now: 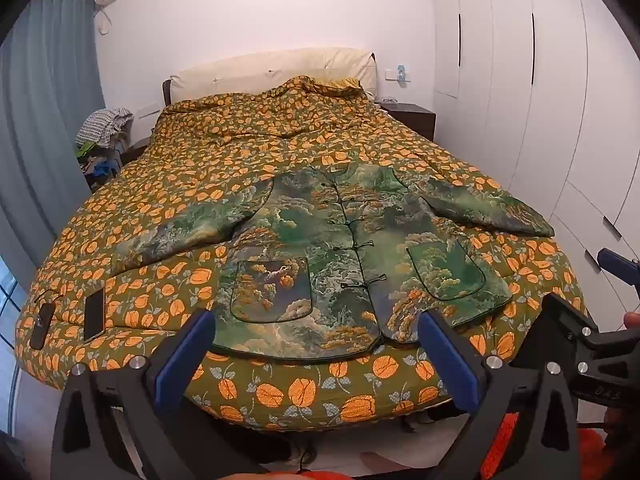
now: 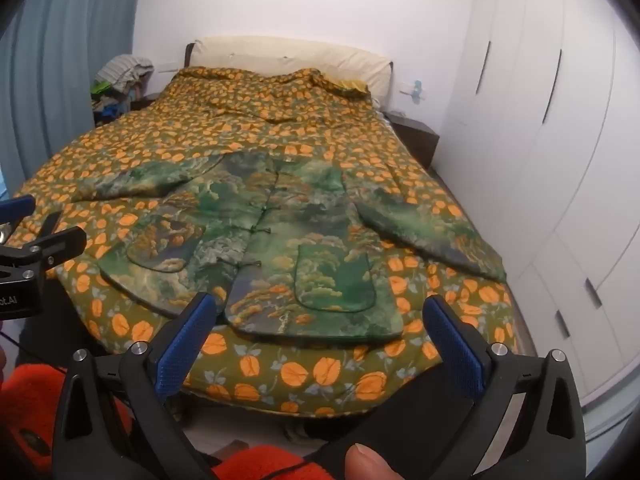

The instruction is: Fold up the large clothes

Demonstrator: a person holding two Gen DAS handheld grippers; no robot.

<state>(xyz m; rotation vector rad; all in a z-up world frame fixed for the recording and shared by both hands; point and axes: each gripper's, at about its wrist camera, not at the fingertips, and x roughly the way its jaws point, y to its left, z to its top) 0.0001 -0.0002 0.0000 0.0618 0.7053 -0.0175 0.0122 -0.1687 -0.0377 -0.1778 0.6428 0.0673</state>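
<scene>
Two patch pockets on the spread jacket [image 1: 340,256] lie flat — each hand-held gripper [image 1: 316,344] [image 2: 320,332] gapes wide, holding nothing.

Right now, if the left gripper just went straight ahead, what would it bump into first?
Probably the green jacket. The left gripper, jaws open and empty, points at the jacket's bottom hem, which lies flat on the orange-leaf quilt. Depth is hard to judge, so it might brush the quilt's near edge first.

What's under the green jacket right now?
The green jacket lies flat on the orange-leaf quilt. Whatever the quilt covers, and anything inside the patch pockets, is hidden.
</scene>
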